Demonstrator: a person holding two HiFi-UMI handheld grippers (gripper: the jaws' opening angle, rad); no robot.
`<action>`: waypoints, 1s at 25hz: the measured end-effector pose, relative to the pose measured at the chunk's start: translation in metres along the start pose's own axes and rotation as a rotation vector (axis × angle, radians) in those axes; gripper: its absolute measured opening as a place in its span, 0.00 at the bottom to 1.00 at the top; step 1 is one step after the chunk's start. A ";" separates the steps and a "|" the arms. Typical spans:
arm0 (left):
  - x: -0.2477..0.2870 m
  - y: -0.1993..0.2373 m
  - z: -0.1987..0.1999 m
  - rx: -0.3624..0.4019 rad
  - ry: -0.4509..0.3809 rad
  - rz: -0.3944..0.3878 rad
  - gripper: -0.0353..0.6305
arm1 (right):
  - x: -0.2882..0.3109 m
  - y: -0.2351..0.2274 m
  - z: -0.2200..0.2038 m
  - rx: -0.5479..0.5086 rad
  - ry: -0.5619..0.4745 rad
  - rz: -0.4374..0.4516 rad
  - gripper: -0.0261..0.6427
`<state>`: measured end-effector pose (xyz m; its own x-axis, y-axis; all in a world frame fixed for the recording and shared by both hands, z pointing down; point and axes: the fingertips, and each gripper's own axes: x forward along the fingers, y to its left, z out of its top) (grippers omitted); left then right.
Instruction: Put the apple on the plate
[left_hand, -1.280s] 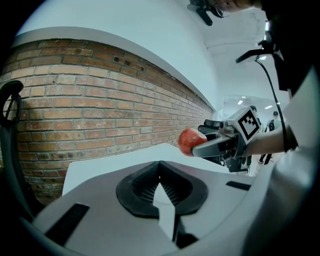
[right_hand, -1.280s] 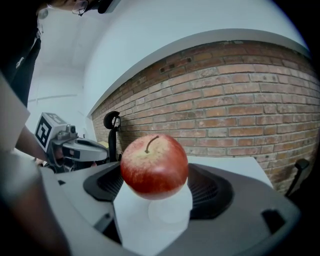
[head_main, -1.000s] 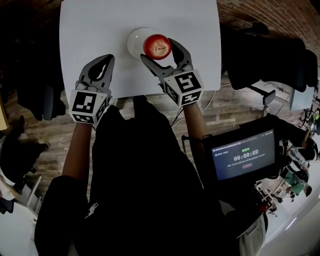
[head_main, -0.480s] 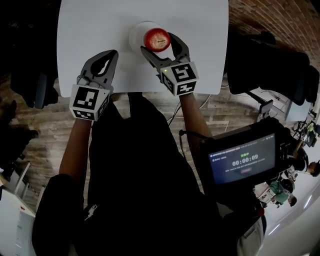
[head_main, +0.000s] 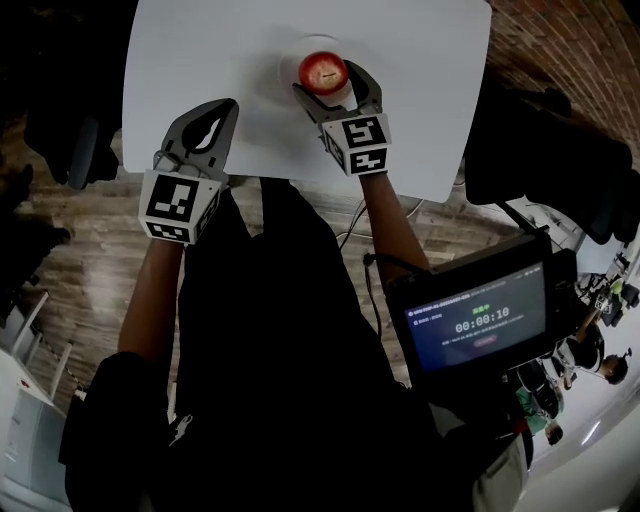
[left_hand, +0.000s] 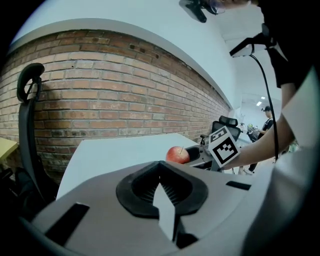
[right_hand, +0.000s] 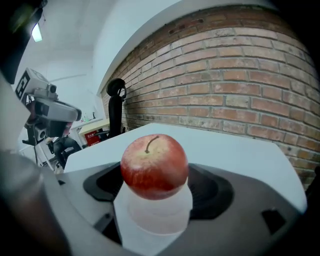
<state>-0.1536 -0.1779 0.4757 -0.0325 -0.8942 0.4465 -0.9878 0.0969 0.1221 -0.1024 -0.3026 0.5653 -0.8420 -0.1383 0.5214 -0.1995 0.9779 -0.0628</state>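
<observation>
Now in hand: the set-down. The apple (head_main: 323, 72) is over the plate (right_hand: 155, 220) and, by my reading, rests on it or just above it. The release looks not yet done.
Apple: red, stem up, centred over the plate, toward 12 o'clock from the person on the table (head_main: 200, 50).
Plate: small and white, pale against the white top. In the right gripper view its near rim shows under the apple at 6 o'clock.
Right gripper (head_main: 324, 80): reaches in from the plate's 5 o'clock. Its jaws are parted just the apple's width, one pad at the fruit's 9 o'clock and one at its 3 o'clock. Both seem pressed to the skin, so I take it to be holding the apple.
Left gripper (head_main: 222, 108): at about 8 o'clock of the plate and well apart from it, by the table's near edge. Its jaws are closed together with nothing between them.
Next move: probably spread the right jaws evenly so neither pad nudges the fruit, then draw back toward 6 o'clock, low and straight.
Needs: the apple's weight fully on the plate before letting go. Whether it is there yet I cannot tell for sure.
Risk: a round fruit on a small plate may roll off if a pad drags it.
</observation>
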 end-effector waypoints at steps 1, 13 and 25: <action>-0.002 0.002 -0.002 -0.007 0.004 0.008 0.06 | 0.003 0.000 -0.001 -0.004 0.001 -0.002 0.63; -0.007 0.006 -0.005 -0.033 0.014 0.027 0.06 | 0.021 -0.005 -0.020 -0.029 0.038 -0.027 0.63; -0.009 0.016 -0.009 -0.032 0.027 0.024 0.06 | 0.033 0.001 -0.031 -0.053 0.087 -0.040 0.63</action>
<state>-0.1672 -0.1646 0.4814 -0.0519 -0.8794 0.4733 -0.9813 0.1330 0.1394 -0.1144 -0.3013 0.6090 -0.7866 -0.1655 0.5948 -0.2035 0.9791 0.0033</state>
